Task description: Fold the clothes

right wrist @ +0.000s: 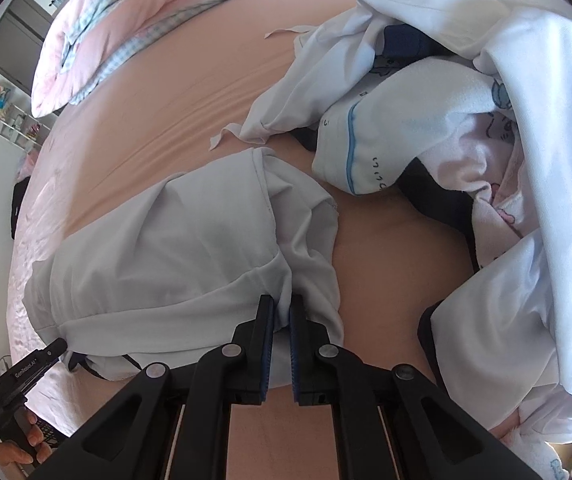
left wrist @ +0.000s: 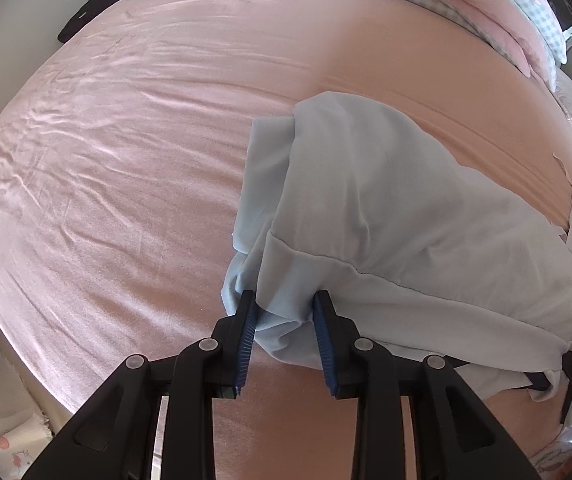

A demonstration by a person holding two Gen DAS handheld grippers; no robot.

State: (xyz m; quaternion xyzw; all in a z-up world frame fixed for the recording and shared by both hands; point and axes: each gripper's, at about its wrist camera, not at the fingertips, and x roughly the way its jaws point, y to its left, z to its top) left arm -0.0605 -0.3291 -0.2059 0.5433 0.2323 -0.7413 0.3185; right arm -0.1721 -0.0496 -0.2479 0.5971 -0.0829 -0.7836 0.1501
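Hidden and cut-off parts

The pale blue garment (left wrist: 386,208) runs off the left wrist view's right edge; the clothes pile (right wrist: 466,128) leaves the right wrist view's right edge, dark fabric mostly buried inside; the hand (right wrist: 18,450) is cropped at lower left.

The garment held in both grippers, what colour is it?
Plain pale blue garment, clearest in the right wrist view.

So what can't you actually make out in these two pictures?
- Left wrist view: the pale blue garment hides the bed sheet beneath it; its right end is cut off by the picture edge.
- Right wrist view: the heap of clothes buries dark items too covered to identify.
- Right wrist view: the small shelf items at far left are too tiny to name.
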